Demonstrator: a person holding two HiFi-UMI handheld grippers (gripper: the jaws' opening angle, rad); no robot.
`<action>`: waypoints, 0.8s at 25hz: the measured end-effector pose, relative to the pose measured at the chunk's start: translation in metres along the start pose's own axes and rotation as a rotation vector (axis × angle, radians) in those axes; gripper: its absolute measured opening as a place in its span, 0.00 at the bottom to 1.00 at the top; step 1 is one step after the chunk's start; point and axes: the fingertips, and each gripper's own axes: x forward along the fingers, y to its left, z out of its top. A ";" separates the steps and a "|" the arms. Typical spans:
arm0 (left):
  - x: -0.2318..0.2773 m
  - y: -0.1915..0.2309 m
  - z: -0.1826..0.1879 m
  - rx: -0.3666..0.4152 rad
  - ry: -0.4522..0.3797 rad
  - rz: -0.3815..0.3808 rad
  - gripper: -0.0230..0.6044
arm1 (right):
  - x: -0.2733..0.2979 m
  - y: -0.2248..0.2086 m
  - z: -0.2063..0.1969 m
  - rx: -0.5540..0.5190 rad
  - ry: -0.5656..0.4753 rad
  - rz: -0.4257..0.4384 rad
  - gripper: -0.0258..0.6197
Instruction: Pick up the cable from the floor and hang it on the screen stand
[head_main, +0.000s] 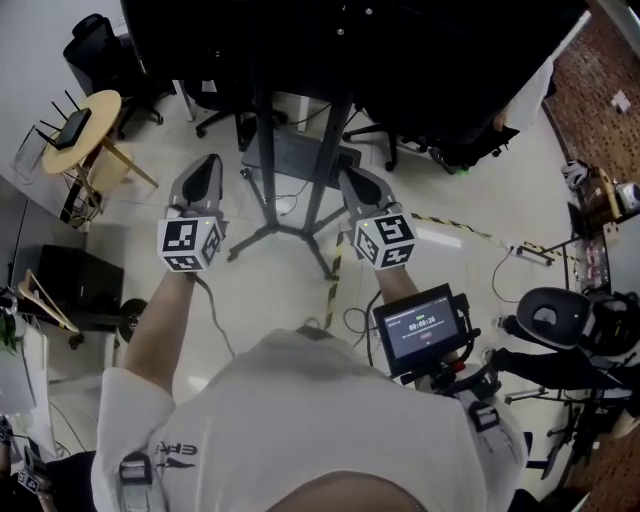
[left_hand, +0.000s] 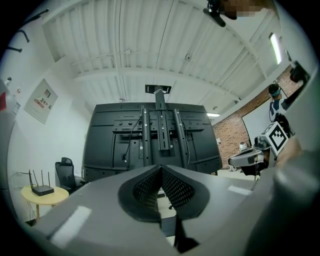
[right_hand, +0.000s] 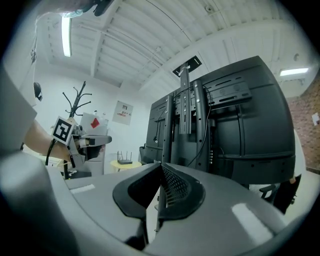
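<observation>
The big black screen (head_main: 340, 40) is seen from behind on its dark stand (head_main: 272, 150), whose legs (head_main: 290, 232) spread over the pale floor. A thin dark cable (head_main: 352, 320) loops on the floor near the stand's front leg, partly hidden by my body. My left gripper (head_main: 207, 172) and right gripper (head_main: 350, 185) are held level side by side, pointing at the stand from either side of its post. In the left gripper view the left gripper (left_hand: 161, 170) has its jaws pressed together with nothing between them. The right gripper (right_hand: 161, 167) is likewise shut and empty.
A round yellow table (head_main: 62, 150) with a router stands at the left, office chairs (head_main: 95, 45) behind it. Yellow-black tape (head_main: 335, 270) and a white power strip (head_main: 530, 252) lie on the floor. A small display (head_main: 425, 325) hangs at the person's waist. A coat rack (right_hand: 75, 105) stands in the right gripper view.
</observation>
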 end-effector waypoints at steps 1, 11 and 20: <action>-0.001 -0.005 -0.007 0.005 0.013 -0.004 0.04 | -0.003 0.000 -0.007 0.010 0.010 0.001 0.06; -0.039 -0.030 -0.057 0.029 0.086 0.006 0.04 | -0.029 0.028 -0.060 0.063 0.091 0.042 0.06; -0.049 -0.032 -0.080 0.027 0.136 0.025 0.04 | -0.037 0.026 -0.078 0.090 0.116 0.032 0.06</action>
